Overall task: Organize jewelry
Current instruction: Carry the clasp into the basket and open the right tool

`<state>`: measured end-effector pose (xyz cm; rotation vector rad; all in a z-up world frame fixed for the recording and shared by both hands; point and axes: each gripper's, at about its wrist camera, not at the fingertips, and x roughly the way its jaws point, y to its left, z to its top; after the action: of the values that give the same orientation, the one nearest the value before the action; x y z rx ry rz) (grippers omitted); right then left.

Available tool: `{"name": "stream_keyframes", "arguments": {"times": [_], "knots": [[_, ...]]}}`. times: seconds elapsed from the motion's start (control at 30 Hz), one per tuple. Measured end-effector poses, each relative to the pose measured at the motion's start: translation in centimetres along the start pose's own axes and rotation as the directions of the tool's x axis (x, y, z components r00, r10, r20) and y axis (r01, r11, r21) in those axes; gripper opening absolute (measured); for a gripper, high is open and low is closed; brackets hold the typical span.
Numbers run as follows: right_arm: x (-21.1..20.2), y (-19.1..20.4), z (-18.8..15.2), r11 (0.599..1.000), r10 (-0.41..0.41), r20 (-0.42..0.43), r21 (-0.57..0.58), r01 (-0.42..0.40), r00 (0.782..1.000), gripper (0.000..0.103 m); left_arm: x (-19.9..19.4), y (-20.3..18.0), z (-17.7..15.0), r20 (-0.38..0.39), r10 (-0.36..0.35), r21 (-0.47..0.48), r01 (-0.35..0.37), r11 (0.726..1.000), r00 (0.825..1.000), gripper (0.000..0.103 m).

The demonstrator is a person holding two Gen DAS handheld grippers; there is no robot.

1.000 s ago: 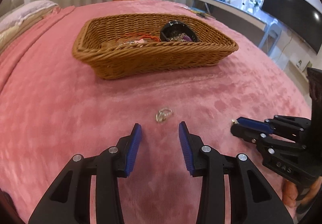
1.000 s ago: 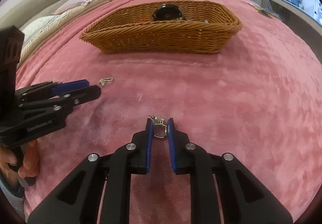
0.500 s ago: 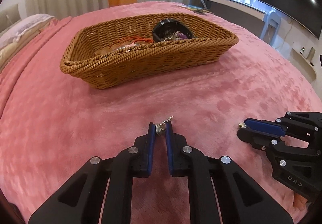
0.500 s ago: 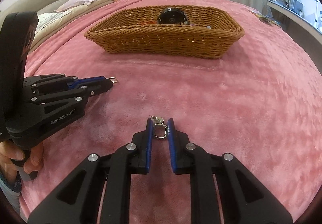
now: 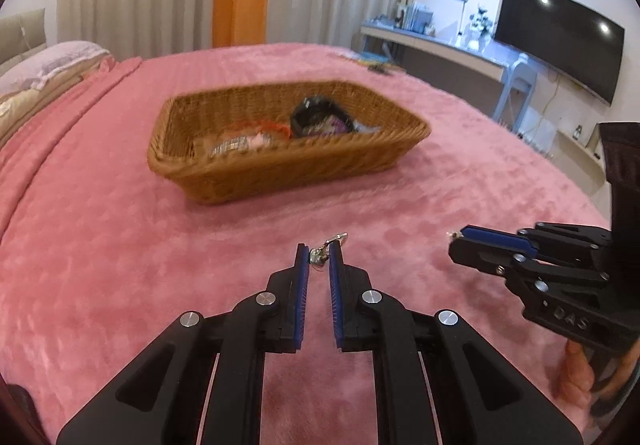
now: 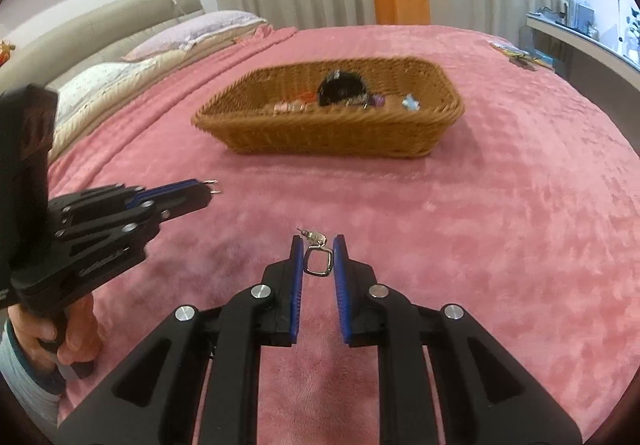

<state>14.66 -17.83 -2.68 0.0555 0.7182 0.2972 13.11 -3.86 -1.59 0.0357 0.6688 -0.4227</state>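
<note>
Our left gripper (image 5: 319,256) pinches a small silver earring (image 5: 325,247) between its blue pads, and our right gripper (image 6: 317,253) grips a square-looped earring (image 6: 318,259) the same way. A second ago the left jaws were spread around theirs on the pink blanket (image 5: 100,245); both now ride higher. The wicker basket (image 5: 280,173) sits farther ahead, holding jewelry.

Both grippers are matte black plastic: the left gripper (image 5: 319,259) and right gripper (image 6: 318,249) each have angular linkage arms with triangular cut-outs, round silver screws at the joints, and ribbed blue pads (image 6: 297,285) lining the fingers. Pale embossed lettering marks the bodies (too blurred to read). A bare hand (image 6: 60,329) shows a grey-teal sleeve.
</note>
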Motion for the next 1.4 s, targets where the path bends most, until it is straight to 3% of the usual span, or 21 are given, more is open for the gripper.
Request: {"name": "stream_keyframes", "arguments": {"times": [0.33, 0.57, 0.6, 0.63, 0.7, 0.83, 1.0, 1.3, 1.33, 1.4], "knots": [[-4.6, -0.5, 8.5, 1.0, -0.009, 0.141, 0.001, 0.009, 0.99, 0.013, -4.5, 0.3, 6.8, 0.18, -0.013, -0.037, 0.02, 0.999, 0.984, 0.008], [-1.1, -2.4, 14.4, 0.999, -0.021, 0.141, 0.047, 0.015, 0.99, 0.013, -1.1, 2.3, 10.9, 0.195, 0.027, -0.092, -0.009, 0.996, 0.981, 0.008], [0.0, -2.7, 15.1, 0.998, -0.03, 0.132, 0.056, 0.023, 0.991, 0.013, -0.2, 2.7, 11.3, 0.19, 0.041, -0.094, -0.023, 0.995, 0.981, 0.008], [1.1, -3.1, 15.7, 0.997, -0.048, 0.122, 0.066, 0.04, 0.991, 0.013, 1.2, 2.8, 11.5, 0.194, 0.097, -0.073, -0.084, 0.994, 0.976, 0.008], [3.2, -4.0, 16.4, 0.993, -0.079, 0.096, 0.091, 0.07, 0.992, 0.013, 3.6, 3.5, 11.4, 0.169, 0.139, -0.065, -0.129, 0.989, 0.976, 0.008], [7.8, -5.7, 17.0, 0.984, -0.111, 0.026, 0.146, 0.106, 0.994, 0.013, 8.0, 4.9, 11.0, 0.099, 0.129, -0.1, -0.119, 0.988, 0.987, 0.008], [12.2, -7.5, 16.4, 0.974, -0.164, -0.054, 0.15, 0.17, 0.985, 0.013, 10.1, 5.2, 10.9, 0.074, 0.119, -0.088, -0.112, 0.99, 0.99, 0.008], [14.0, -8.3, 15.1, 0.969, -0.16, -0.111, 0.172, 0.177, 0.981, 0.014, 11.6, 6.4, 9.8, 0.016, 0.093, -0.113, -0.091, 0.989, 0.996, 0.009], [13.9, -8.4, 15.0, 0.968, -0.158, -0.109, 0.177, 0.176, 0.981, 0.015, 11.5, 6.5, 9.7, 0.015, 0.088, -0.115, -0.085, 0.99, 0.996, 0.009], [13.7, -8.5, 15.0, 0.968, -0.157, -0.108, 0.182, 0.175, 0.982, 0.031, 11.4, 6.6, 9.6, 0.019, 0.077, -0.124, -0.074, 0.99, 0.997, 0.012]]}}
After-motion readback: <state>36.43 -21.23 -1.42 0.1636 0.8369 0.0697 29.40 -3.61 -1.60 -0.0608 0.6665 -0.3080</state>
